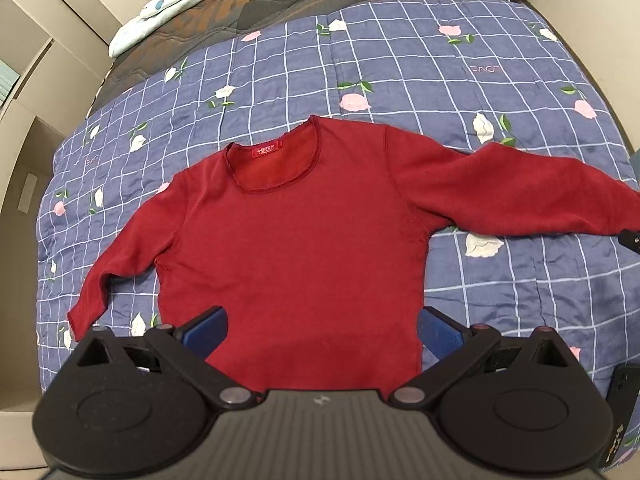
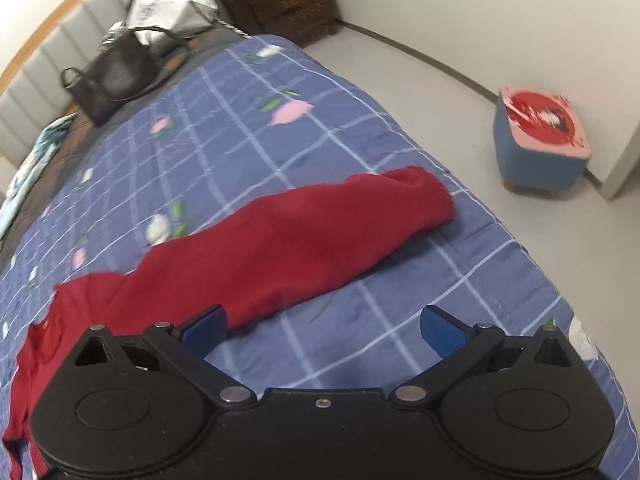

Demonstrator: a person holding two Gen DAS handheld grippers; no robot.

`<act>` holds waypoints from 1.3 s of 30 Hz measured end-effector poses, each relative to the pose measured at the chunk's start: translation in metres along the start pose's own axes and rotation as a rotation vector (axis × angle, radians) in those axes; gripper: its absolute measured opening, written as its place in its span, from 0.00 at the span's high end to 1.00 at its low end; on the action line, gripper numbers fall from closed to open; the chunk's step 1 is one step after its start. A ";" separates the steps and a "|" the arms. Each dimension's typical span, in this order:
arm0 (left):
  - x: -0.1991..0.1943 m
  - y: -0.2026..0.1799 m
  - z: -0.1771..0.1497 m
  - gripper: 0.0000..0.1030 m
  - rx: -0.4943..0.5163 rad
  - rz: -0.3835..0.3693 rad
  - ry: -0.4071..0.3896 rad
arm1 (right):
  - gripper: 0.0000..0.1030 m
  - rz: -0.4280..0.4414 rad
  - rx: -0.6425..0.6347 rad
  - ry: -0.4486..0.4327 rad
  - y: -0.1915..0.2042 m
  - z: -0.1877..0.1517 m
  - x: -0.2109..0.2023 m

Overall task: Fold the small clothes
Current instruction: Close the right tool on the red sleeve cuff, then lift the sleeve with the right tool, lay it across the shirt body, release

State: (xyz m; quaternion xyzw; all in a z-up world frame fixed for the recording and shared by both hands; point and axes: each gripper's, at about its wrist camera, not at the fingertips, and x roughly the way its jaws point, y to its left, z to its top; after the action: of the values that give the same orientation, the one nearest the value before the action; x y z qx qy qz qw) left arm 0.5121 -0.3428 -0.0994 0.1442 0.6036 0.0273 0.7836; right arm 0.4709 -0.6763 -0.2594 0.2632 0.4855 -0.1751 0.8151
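A small red long-sleeved top (image 1: 288, 240) lies flat, front up, on a blue checked quilt (image 1: 400, 76), neckline away from me and both sleeves spread out. My left gripper (image 1: 320, 326) hovers over the hem, open, its blue pads on either side of the body with nothing between them. In the right wrist view the top's right sleeve (image 2: 304, 236) stretches toward the bed's edge, its cuff (image 2: 424, 196) near the side. My right gripper (image 2: 322, 326) is open above bare quilt (image 2: 360, 344), just beside the sleeve. A black part of the right gripper (image 1: 630, 238) shows at the sleeve's end.
A dark handbag (image 2: 110, 76) and a grey bag (image 2: 168, 8) rest near the headboard. A light patterned pillow (image 1: 176, 4) lies at the far left. Beside the bed are grey floor, a blue stool with a red-and-pink top (image 2: 544, 140) and a wooden nightstand (image 2: 284, 4).
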 end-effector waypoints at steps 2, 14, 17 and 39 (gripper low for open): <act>0.001 -0.002 0.003 0.00 -0.010 0.006 -0.003 | 0.00 -0.028 0.054 -0.009 -0.009 0.008 0.012; 0.012 0.001 -0.009 0.00 -0.050 0.020 0.045 | 0.19 -0.087 0.329 -0.081 -0.058 0.038 0.053; 0.013 0.006 -0.012 0.00 -0.056 0.031 0.051 | 0.29 -0.098 0.407 -0.089 -0.069 0.040 0.059; -0.005 0.054 -0.036 0.00 -0.148 0.029 0.007 | 0.93 0.009 -0.181 -0.370 0.055 0.074 -0.042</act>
State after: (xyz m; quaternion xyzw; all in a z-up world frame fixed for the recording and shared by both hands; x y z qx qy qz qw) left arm 0.4837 -0.2853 -0.0886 0.0945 0.6007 0.0835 0.7895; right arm 0.5330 -0.6752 -0.1786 0.1544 0.3401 -0.1724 0.9115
